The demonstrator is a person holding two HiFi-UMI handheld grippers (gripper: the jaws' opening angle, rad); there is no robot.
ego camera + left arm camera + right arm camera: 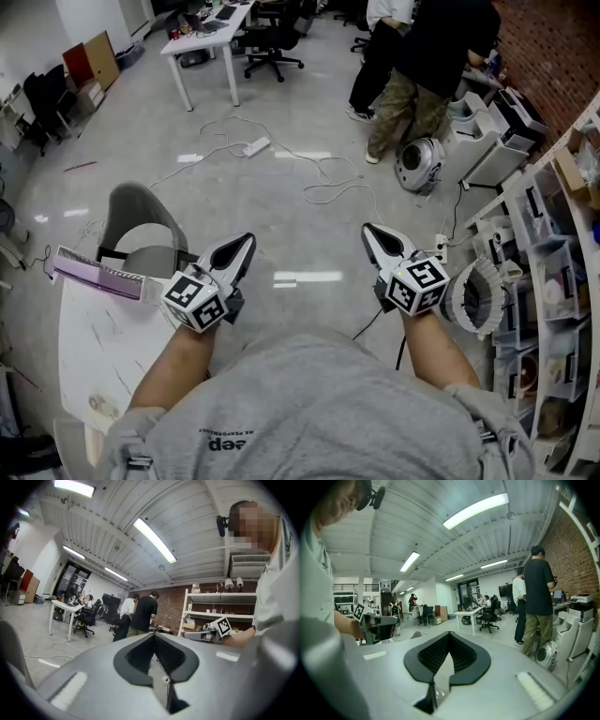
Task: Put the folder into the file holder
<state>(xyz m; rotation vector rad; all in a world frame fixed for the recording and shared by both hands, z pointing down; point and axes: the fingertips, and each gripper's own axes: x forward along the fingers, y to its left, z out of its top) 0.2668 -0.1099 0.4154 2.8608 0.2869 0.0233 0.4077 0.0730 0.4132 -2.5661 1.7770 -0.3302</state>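
Observation:
A purple folder [90,275] lies flat at the far edge of the white marbled table [94,356] at the left; I cannot make out a file holder. My left gripper [247,241] hovers just right of the table over the floor, jaws shut and empty. In its own view the left gripper [153,635] points out into the room, tips touching. My right gripper [367,228] is held level with it further right, jaws shut, nothing between them. The right gripper view shows the right gripper [448,633] with tips together, aimed at the open office.
A grey chair [139,217] stands behind the table. Cables [323,186] and a power strip [256,146] lie on the floor ahead. Two people [422,66] stand at the back by printers. Shelving with bins [553,262] lines the right side. A white desk [211,33] stands far back.

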